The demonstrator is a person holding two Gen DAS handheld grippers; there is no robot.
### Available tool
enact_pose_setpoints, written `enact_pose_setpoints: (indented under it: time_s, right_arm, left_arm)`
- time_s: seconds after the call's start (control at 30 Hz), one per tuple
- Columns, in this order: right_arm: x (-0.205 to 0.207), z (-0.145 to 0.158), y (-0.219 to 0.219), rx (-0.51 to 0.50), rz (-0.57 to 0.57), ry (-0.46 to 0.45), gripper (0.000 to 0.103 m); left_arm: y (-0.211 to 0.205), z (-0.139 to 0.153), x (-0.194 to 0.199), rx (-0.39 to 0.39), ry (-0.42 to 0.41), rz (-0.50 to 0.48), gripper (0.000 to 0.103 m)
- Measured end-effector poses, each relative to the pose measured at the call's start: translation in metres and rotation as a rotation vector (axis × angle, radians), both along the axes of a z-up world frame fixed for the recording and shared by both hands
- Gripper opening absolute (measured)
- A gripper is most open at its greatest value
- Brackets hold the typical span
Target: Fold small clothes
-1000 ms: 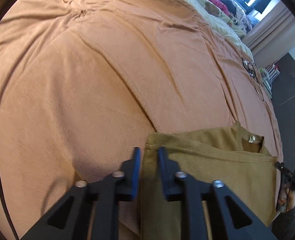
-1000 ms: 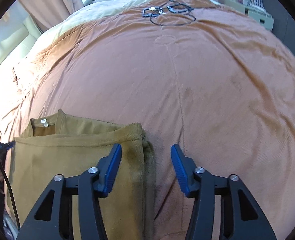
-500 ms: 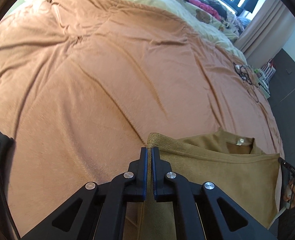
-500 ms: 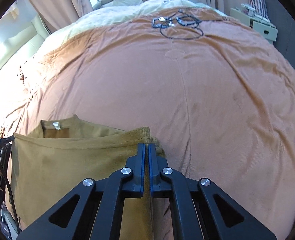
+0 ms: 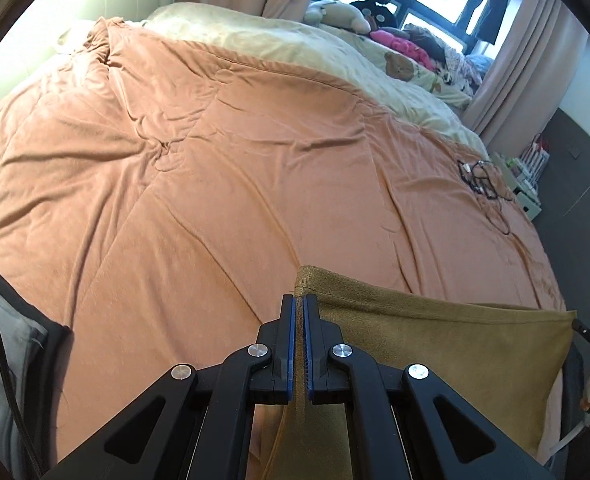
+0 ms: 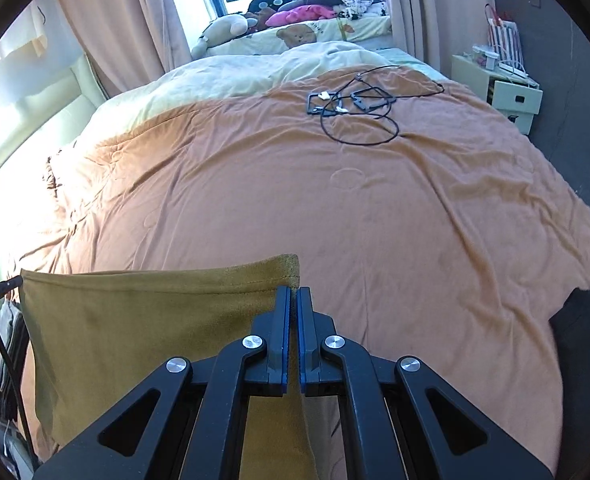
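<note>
A mustard-brown garment [image 5: 435, 344] hangs stretched between my two grippers, lifted above the orange bedspread [image 5: 215, 184]. My left gripper [image 5: 299, 308] is shut on its left top corner. My right gripper [image 6: 292, 300] is shut on its right top corner; the garment [image 6: 143, 320] spreads to the left in the right wrist view. Its lower part hangs below, out of sight.
Black cables and small frames [image 6: 355, 104] lie on the far right of the bedspread [image 6: 375, 208]. A cream duvet [image 6: 235, 76] and soft toys [image 6: 231, 28] lie at the head. A white box [image 6: 511, 96] stands beside the bed. A grey bag [image 5: 11, 340] is at the left.
Both grippers shut on the garment's top corners, then lifted it off the bedspread. It now hangs taut between them and both views tilted up toward the window.
</note>
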State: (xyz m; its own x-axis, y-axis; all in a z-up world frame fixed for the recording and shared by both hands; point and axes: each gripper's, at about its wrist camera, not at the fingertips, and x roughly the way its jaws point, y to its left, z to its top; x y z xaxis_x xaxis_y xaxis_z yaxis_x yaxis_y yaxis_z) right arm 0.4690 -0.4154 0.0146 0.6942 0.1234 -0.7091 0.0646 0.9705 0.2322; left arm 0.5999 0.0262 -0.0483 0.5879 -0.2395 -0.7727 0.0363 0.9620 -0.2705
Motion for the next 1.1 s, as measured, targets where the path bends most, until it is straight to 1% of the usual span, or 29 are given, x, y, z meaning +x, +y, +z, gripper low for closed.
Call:
enact_pose_setpoints:
  time_s: [0.1, 0.23, 0.37, 0.47, 0.67, 0.8, 0.87, 0.9, 0.93, 1.0, 1.1]
  right_arm:
    - [0.013, -0.008, 0.004, -0.009, -0.007, 0.027, 0.000]
    - [0.038, -0.026, 0.008, -0.018, -0.016, 0.079, 0.000]
    - [0.058, -0.040, 0.010, -0.029, -0.028, 0.111, 0.000]
    - [0.072, -0.046, 0.008, -0.028, -0.039, 0.122, 0.000]
    - [0.088, -0.057, 0.006, -0.036, -0.050, 0.125, 0.000]
    - [0.100, -0.072, 0.011, -0.052, -0.067, 0.176, 0.000]
    - [0.103, -0.074, 0.014, -0.065, -0.073, 0.191, 0.001]
    - [0.102, -0.073, 0.018, -0.073, -0.072, 0.184, 0.001]
    - [0.100, -0.071, 0.020, -0.079, -0.067, 0.177, 0.001]
    - [0.096, -0.065, 0.025, -0.084, -0.045, 0.165, 0.001]
    - [0.089, -0.060, 0.028, -0.070, -0.012, 0.168, 0.003]
  left_arm:
    - [-0.007, -0.010, 0.012, 0.025, 0.024, 0.002, 0.004]
    - [-0.016, -0.035, 0.032, 0.059, 0.075, 0.000, 0.004]
    - [-0.022, -0.058, 0.046, 0.100, 0.110, -0.007, 0.003]
    - [-0.020, -0.071, 0.055, 0.121, 0.117, 0.001, 0.003]
    - [-0.020, -0.083, 0.066, 0.139, 0.122, 0.007, 0.003]
    - [-0.028, -0.102, 0.075, 0.172, 0.190, -0.009, 0.004]
    - [-0.030, -0.103, 0.074, 0.205, 0.190, 0.002, 0.004]
    - [-0.029, -0.101, 0.072, 0.206, 0.181, 0.009, 0.005]
    - [-0.027, -0.098, 0.070, 0.193, 0.171, 0.015, 0.006]
    - [-0.024, -0.091, 0.065, 0.163, 0.157, 0.019, 0.010]
    - [-0.026, -0.081, 0.055, 0.165, 0.140, -0.009, 0.010]
